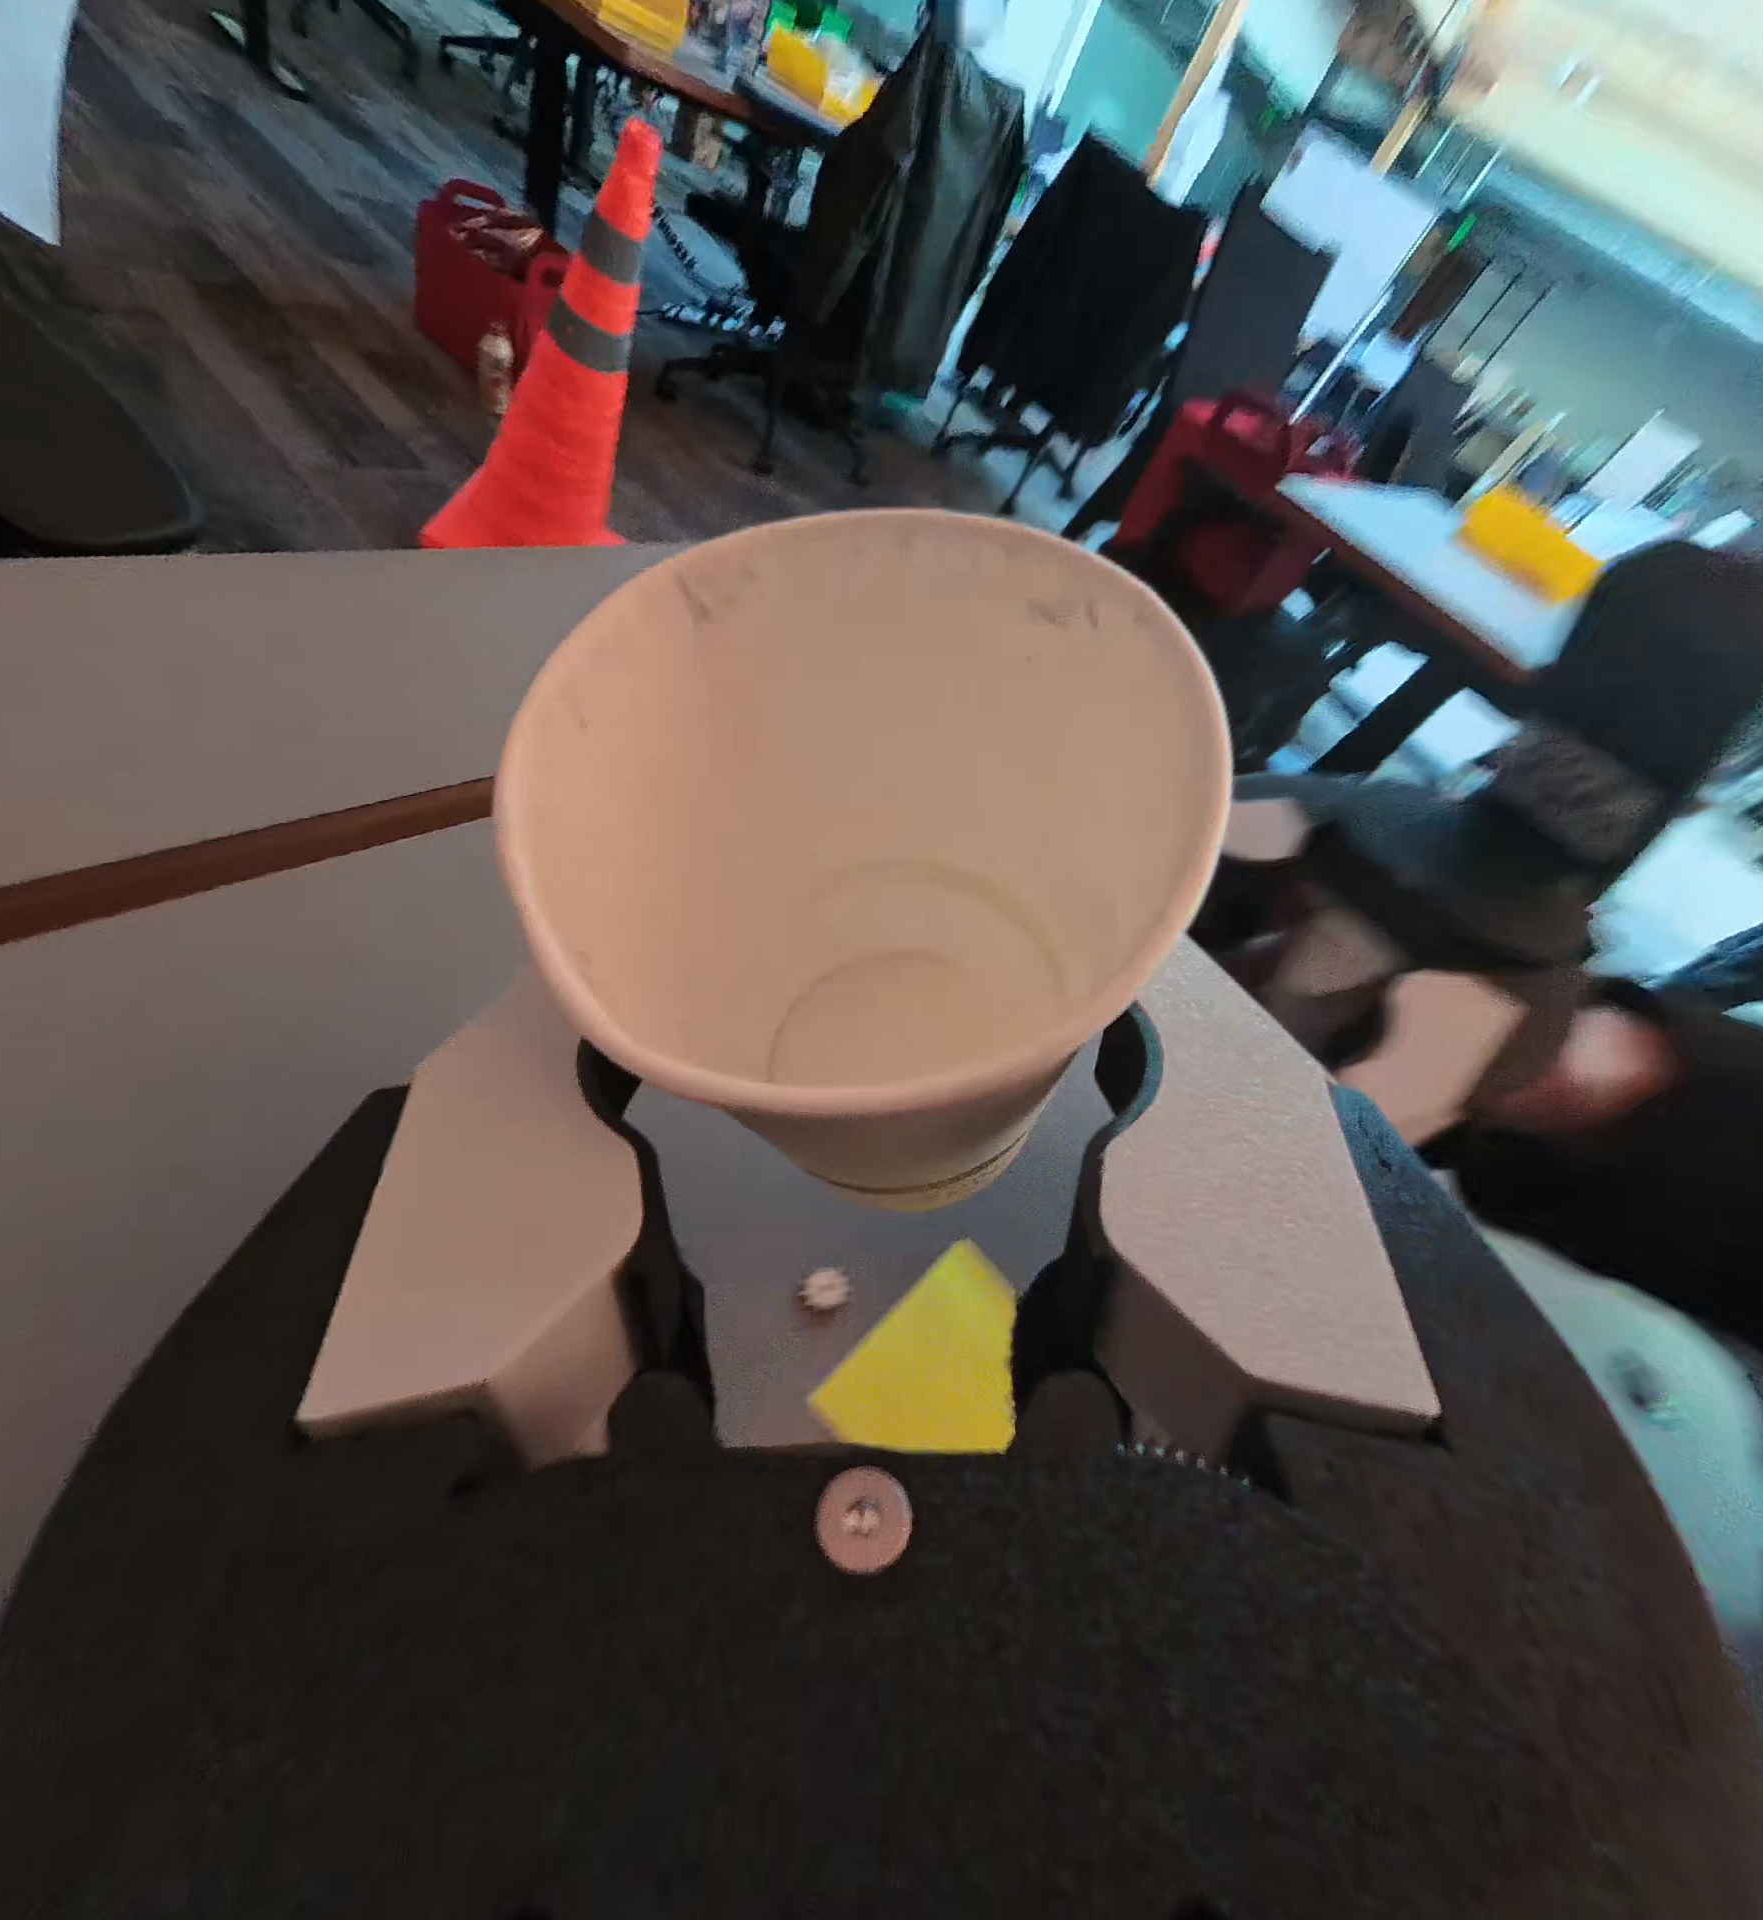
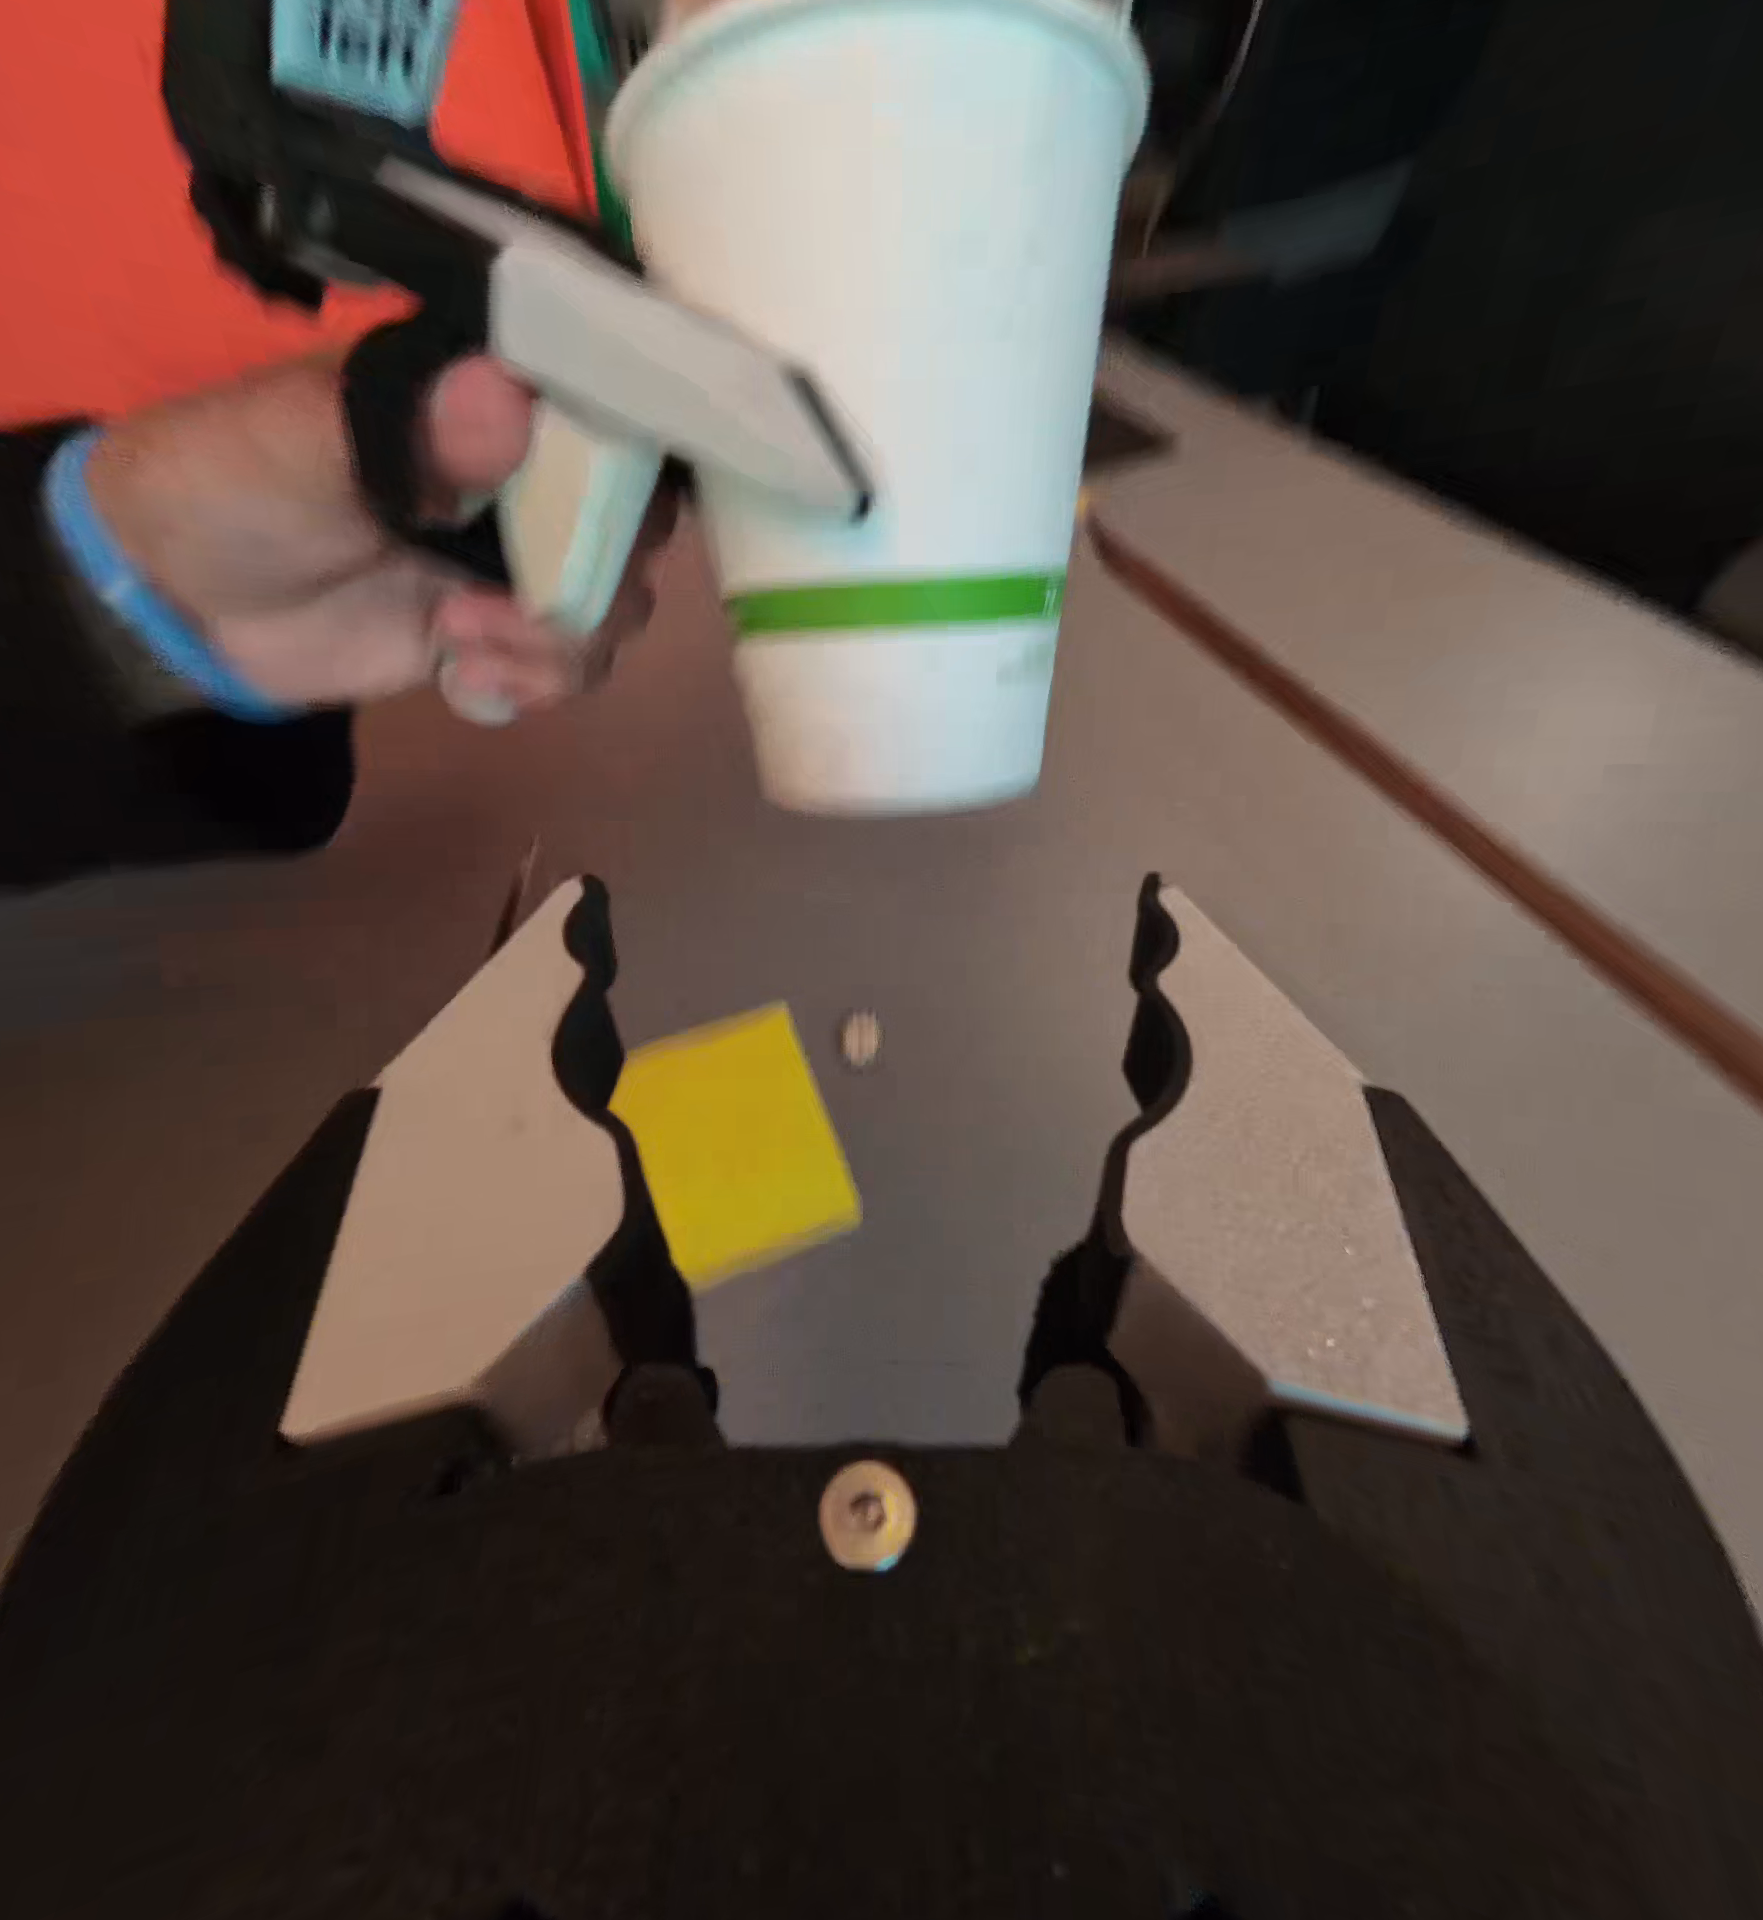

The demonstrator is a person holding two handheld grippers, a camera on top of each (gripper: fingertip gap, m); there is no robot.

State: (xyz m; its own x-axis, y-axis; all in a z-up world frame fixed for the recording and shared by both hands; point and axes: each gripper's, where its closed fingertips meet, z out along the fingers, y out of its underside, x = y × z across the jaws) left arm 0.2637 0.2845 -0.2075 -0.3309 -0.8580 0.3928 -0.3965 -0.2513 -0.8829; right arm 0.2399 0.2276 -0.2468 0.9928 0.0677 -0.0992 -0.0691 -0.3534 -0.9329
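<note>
My left gripper (image 1: 869,1049) is shut on a white paper cup (image 1: 856,831) with a green band and holds it upright above the grey table (image 1: 129,727). The cup is empty inside. The right wrist view shows the same cup (image 2: 887,416) lifted off the table, with the left gripper's finger (image 2: 669,384) on its side and a person's hand (image 2: 337,540) on that gripper. My right gripper (image 2: 869,914) is open and empty, just below and in front of the cup. A yellow block (image 2: 737,1143) and a small round metal piece (image 2: 859,1037) lie on the table between its fingers; both also show in the left wrist view, block (image 1: 924,1361) and piece (image 1: 821,1291).
A dark brown seam (image 1: 202,862) runs across the table; it also shows in the right wrist view (image 2: 1479,831). Beyond the table's far edge stand an orange traffic cone (image 1: 570,364), red bags (image 1: 472,270), chairs and other tables. The other gripper and hand show blurred at right (image 1: 1459,1029). Some 8 cm of space lies between my two pairs of fingers.
</note>
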